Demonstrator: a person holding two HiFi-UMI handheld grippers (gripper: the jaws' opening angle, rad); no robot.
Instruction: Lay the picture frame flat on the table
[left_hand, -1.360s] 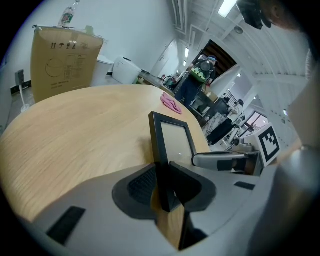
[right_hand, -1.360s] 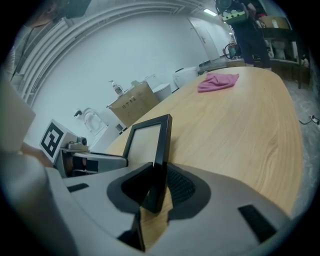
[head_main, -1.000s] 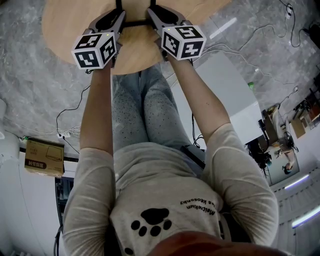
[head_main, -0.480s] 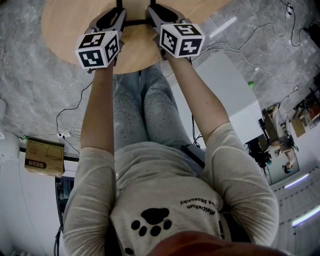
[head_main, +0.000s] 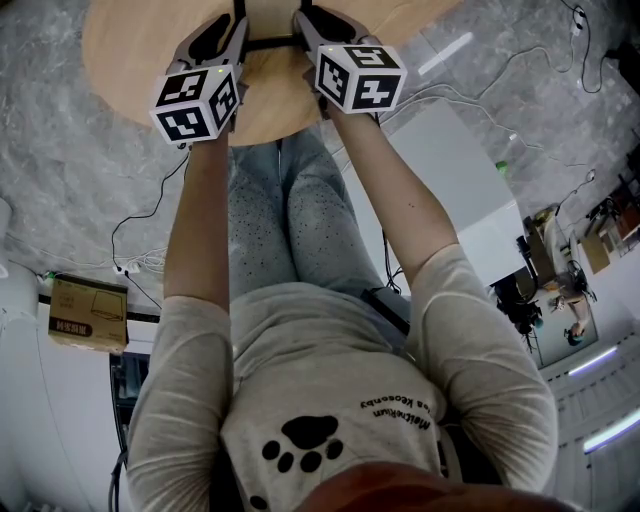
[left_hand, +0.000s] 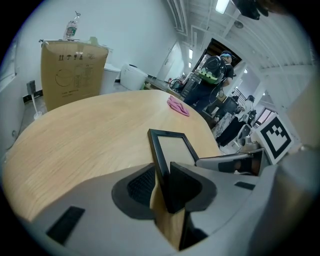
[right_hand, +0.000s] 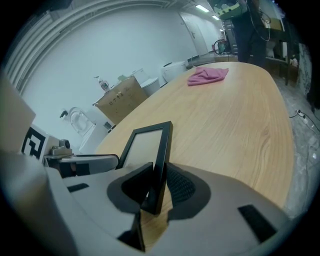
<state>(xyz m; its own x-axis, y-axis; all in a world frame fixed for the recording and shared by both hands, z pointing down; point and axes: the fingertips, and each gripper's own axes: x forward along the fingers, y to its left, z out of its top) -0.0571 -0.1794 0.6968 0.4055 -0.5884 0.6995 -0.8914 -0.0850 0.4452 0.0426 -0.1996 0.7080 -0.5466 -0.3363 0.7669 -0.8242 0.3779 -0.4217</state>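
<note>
The black picture frame (left_hand: 172, 147) (right_hand: 142, 145) lies low over the round wooden table (left_hand: 90, 135), face up. It shows as a dark bar (head_main: 270, 43) between the two grippers in the head view. My left gripper (left_hand: 162, 172) (head_main: 225, 35) has the frame's left side between its jaws. These jaws have just been opening; the frame leans on the right finger, with a sliver of table showing beside the left pad. My right gripper (right_hand: 159, 175) (head_main: 315, 30) is shut on the frame's right side. Whether the frame rests fully flat I cannot tell.
A pink cloth (left_hand: 178, 106) (right_hand: 207, 76) lies at the table's far side. A cardboard box (left_hand: 72, 72) stands beyond the table's edge. A person (left_hand: 215, 70) stands in the background. Cables and a small carton (head_main: 88, 312) lie on the floor.
Both marker cubes have tipped slightly toward the table in the head view. The frame stays between the two grippers.
</note>
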